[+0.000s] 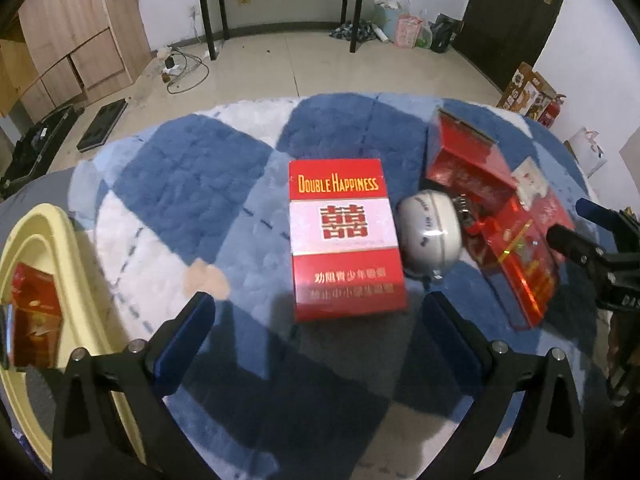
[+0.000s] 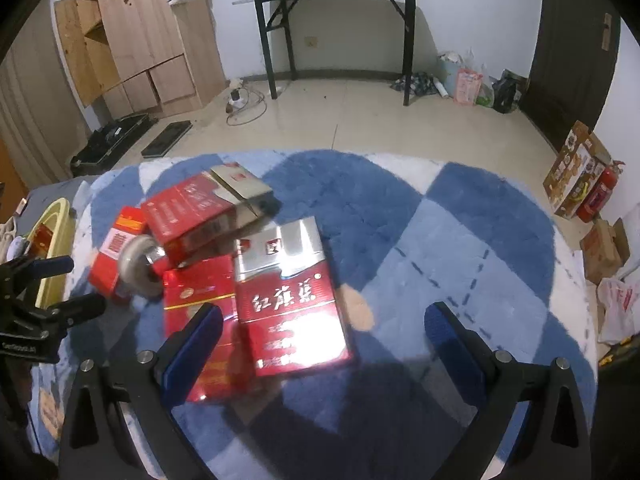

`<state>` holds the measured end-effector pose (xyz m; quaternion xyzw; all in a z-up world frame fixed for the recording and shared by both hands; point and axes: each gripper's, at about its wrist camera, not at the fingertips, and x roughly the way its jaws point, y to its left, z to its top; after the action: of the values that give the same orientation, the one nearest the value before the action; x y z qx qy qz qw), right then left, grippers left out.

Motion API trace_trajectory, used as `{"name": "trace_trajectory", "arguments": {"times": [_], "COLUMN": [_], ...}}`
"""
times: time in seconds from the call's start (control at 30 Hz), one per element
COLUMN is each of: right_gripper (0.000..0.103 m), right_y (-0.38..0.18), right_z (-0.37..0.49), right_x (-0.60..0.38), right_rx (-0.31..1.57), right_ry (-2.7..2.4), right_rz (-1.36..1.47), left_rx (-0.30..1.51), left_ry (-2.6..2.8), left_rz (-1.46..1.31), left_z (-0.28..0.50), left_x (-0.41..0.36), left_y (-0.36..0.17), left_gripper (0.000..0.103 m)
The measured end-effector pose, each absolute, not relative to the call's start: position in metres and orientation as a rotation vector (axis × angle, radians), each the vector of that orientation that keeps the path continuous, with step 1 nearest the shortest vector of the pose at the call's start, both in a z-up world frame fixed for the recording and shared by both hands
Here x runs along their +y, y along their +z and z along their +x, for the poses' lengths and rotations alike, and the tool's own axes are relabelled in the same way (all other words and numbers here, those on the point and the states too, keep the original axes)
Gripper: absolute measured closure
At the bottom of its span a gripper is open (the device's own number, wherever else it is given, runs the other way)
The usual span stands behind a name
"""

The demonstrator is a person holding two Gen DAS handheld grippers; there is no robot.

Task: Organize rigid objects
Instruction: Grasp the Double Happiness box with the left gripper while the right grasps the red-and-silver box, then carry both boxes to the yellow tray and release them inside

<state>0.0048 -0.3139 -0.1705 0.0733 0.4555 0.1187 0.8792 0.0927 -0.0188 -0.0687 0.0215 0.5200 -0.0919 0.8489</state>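
**Cigarette packs on the desk — sorting under way, next pick lined up**

Cigarette packs and one small round thing lie loose on a plush blue-and-white checked cover spread over the desk (image 1: 192, 184). One red pack (image 1: 34, 316) already sits in the pale yellow tray (image 1: 38, 224) at the left edge, so I judge the sort as started, with most items still out.

Left gripper (image 1: 320, 320): fingers spread wide, holding nothing. It hovers just short of the Double Happiness pack (image 1: 346, 240), which lies flat, label up, centred between the blue pads. This looks like the pick in hand.

Right gripper (image 2: 324, 328): also spread wide and empty, above the glossy red-and-silver pack (image 2: 292, 300), which overlaps a second flat red pack (image 2: 204, 320).

Next move, my estimate: lower the left gripper so the pads straddle the pack's long sides, close, lift, carry left to the tray. The pack lies flat on deep pile, so the pads may need to press into the fabric to get a grip.

Materials and shapes:
- Packs: rigid card, rectangular, sharp-edged; the right-hand one is film-wrapped and throws strong glare, so likely slick.
- Open red box (image 2: 200, 212): lid flap up, tilted, leaning on the heap; hollow, may crush.
- White domed object (image 1: 432, 236): smooth, rounded, metal fitting on one side; touching the Double Happiness pack's right edge; could roll if nudged.
- Cover: soft, fluffy, yielding.
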Motion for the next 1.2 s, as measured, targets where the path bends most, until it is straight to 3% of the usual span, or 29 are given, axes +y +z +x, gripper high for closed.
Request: {"name": "trace_trajectory", "arguments": {"times": [0.43, 0.47, 0.53, 0.63, 0.67, 0.7, 0.93, 1.2], "right_gripper": [0.001, 0.005, 0.014, 0.026, 0.034, 0.038, 0.044, 0.047], "right_y": [-0.202, -0.201, -0.199, -0.201, -0.202, -0.203, -0.191, -0.116], "right_z": [0.013, 0.014, 0.016, 0.014, 0.013, 0.012, 0.001, -0.028], "right_x": [-0.313, -0.313, -0.312, -0.311, -0.311, -0.311, -0.324, -0.307], "right_rx": [0.951, 0.936, 0.923, 0.907, 0.902, 0.897, 0.853, 0.723], "right_ry": [0.235, 0.236, 0.229, 0.239, 0.247, 0.251, 0.234, 0.325], "right_rz": [0.040, 0.051, 0.041, 0.023, 0.019, 0.013, 0.052, 0.034], "left_rx": [1.065, 1.063, 1.051, 1.035, 1.034, 1.030, 0.983, 0.833], "left_ry": [-0.160, -0.162, -0.153, -0.149, -0.151, -0.144, -0.130, -0.053], "left_rz": [-0.004, -0.002, 0.003, 0.002, 0.002, 0.000, -0.022, -0.107], "left_z": [0.110, 0.111, 0.112, 0.115, 0.114, 0.114, 0.098, 0.052], "left_x": [-0.010, -0.011, -0.012, -0.014, -0.013, -0.012, 0.008, 0.096], "left_y": [-0.081, -0.082, -0.082, -0.077, -0.076, -0.074, -0.039, 0.068], "left_gripper": [0.001, 0.001, 0.008, 0.034, 0.043, 0.046, 0.046, 0.046]}}
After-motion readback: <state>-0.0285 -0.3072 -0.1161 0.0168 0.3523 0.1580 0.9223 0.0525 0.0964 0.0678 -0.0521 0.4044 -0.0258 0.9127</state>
